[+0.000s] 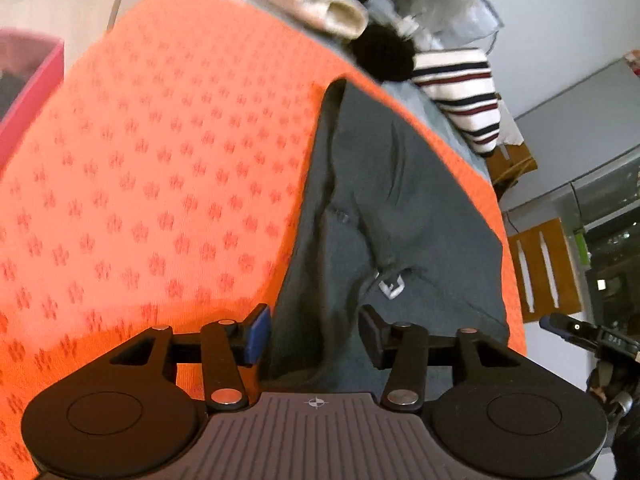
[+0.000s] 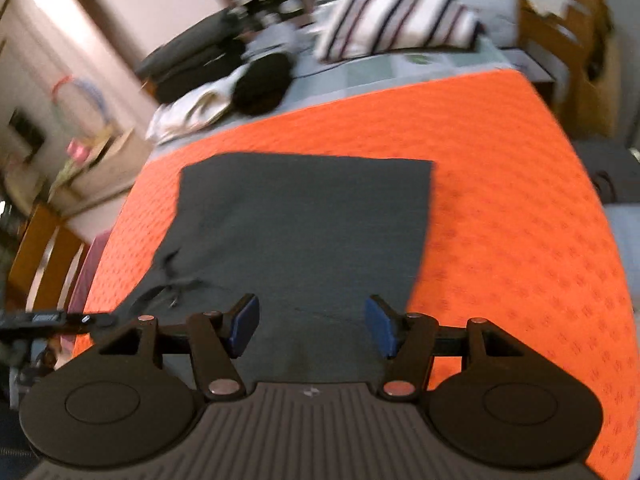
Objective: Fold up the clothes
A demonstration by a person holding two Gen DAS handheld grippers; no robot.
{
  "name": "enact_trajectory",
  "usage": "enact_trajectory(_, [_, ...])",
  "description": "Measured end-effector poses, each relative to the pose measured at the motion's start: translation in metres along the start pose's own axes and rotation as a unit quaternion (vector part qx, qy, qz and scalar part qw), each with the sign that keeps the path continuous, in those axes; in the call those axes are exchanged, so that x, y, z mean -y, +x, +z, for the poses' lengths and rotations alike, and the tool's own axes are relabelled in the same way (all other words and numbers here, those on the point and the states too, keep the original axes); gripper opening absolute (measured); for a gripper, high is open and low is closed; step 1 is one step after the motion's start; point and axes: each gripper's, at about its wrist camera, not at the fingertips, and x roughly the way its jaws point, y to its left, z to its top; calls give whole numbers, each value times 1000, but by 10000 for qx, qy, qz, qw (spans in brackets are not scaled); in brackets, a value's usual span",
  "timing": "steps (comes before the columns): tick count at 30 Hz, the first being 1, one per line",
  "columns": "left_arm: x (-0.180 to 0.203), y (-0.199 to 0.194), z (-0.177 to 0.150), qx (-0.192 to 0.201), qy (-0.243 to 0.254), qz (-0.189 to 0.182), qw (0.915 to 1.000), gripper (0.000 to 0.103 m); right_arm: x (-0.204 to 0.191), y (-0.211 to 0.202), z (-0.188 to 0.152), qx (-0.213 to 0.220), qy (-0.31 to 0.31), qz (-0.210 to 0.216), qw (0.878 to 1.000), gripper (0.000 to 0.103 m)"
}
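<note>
A dark grey garment (image 2: 296,232) lies folded into a flat rectangle on the orange patterned cover (image 2: 512,200). A drawstring (image 2: 172,280) shows at its near left corner. In the left wrist view the same garment (image 1: 380,220) runs as a long strip, with a white label (image 1: 391,286) near my fingers. My left gripper (image 1: 314,334) hovers over the garment's near end, open, its pads clear of the cloth. My right gripper (image 2: 312,324) is open above the garment's near edge, nothing between its pads. The right gripper (image 1: 580,330) also shows at the right edge of the left wrist view.
A striped white garment (image 2: 396,16), a black item (image 2: 262,82) and cream cloth (image 2: 192,112) lie beyond the orange cover. A pink bin (image 1: 28,76) stands at the left. Wooden furniture (image 2: 576,60) stands at the far right, a wooden chair (image 2: 36,248) at the left.
</note>
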Motion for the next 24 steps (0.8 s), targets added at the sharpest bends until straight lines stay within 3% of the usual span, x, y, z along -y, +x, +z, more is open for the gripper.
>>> enact_trajectory(4, [24,-16,1,520,186,122,9984,61,32,8,13,174,237,28,9996,66])
enact_trajectory(8, [53,-19,-7,703,397,517,9954,61,65,27,36,275,404,29,9988,67])
enact_trajectory(11, [75,-13,-19,641,477,833,9933,61,90,52,51,234,567,274,9977,67])
enact_trajectory(16, [106,4,-41,499,189,1220,9911,61,112,100,62,105,685,705,9951,67])
enact_trajectory(19, [125,14,-51,440,11,1410,9890,61,113,117,63,275,780,945,9921,69])
enact_trajectory(21, [137,19,-55,396,23,1490,9880,61,111,122,64,369,810,951,9915,63])
enact_trajectory(24, [153,29,-59,297,182,1613,9863,61,101,121,61,524,649,884,9926,42])
